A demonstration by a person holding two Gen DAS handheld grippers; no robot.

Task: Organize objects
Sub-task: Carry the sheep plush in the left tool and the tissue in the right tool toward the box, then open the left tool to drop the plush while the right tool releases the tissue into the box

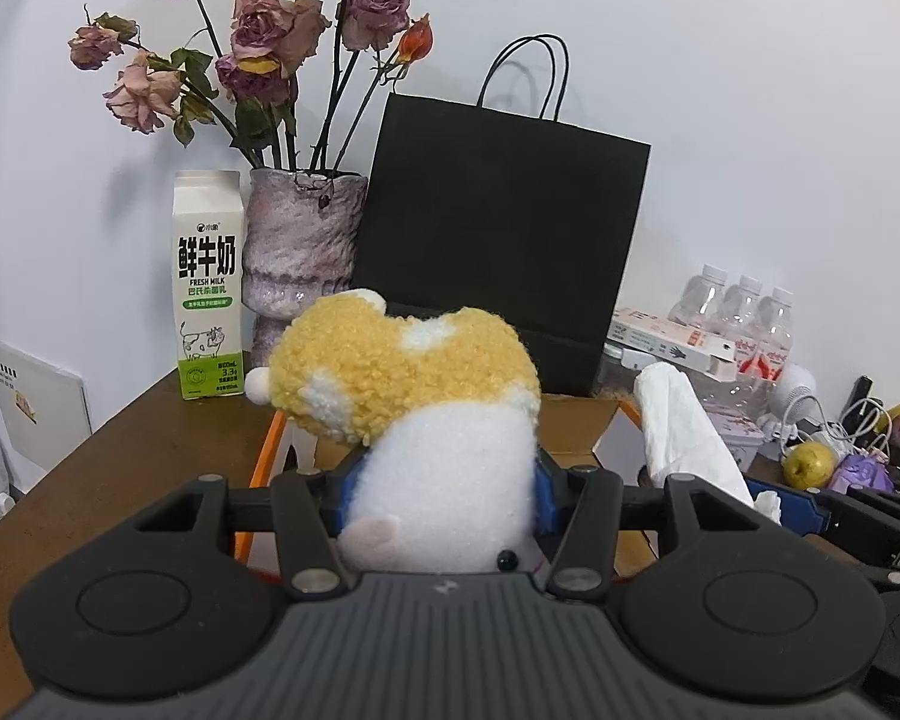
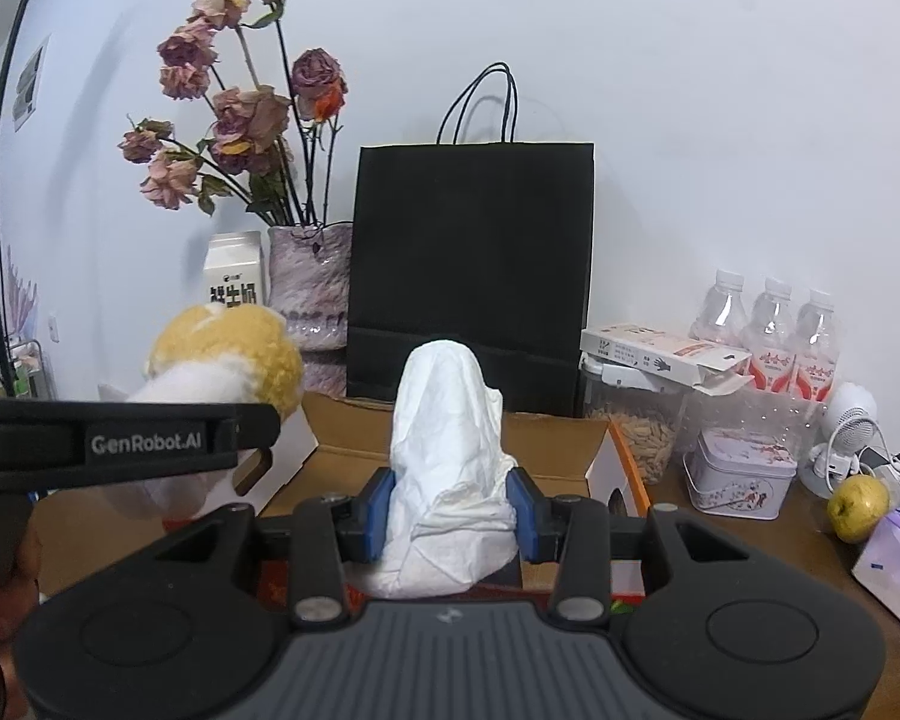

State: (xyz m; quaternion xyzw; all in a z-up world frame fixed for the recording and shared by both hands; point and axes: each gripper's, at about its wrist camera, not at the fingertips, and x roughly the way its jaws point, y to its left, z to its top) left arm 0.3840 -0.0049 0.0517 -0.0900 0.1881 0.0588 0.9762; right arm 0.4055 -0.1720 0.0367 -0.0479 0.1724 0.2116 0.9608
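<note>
My left gripper (image 1: 444, 489) is shut on a yellow and white plush toy (image 1: 414, 396), held above an open cardboard box (image 1: 576, 426). The toy also shows at the left of the right wrist view (image 2: 228, 354). My right gripper (image 2: 450, 510) is shut on a crumpled white tissue wad (image 2: 447, 450), held over the same box (image 2: 546, 450). The tissue shows at the right of the left wrist view (image 1: 684, 426). Both grippers sit side by side above the box.
A black paper bag (image 1: 498, 228) stands behind the box. A milk carton (image 1: 208, 288) and a vase of dried roses (image 1: 297, 252) stand back left. Water bottles (image 2: 768, 324), a tin (image 2: 741, 474), a fan (image 2: 849, 420), a pear (image 2: 858, 507) and cables crowd the right.
</note>
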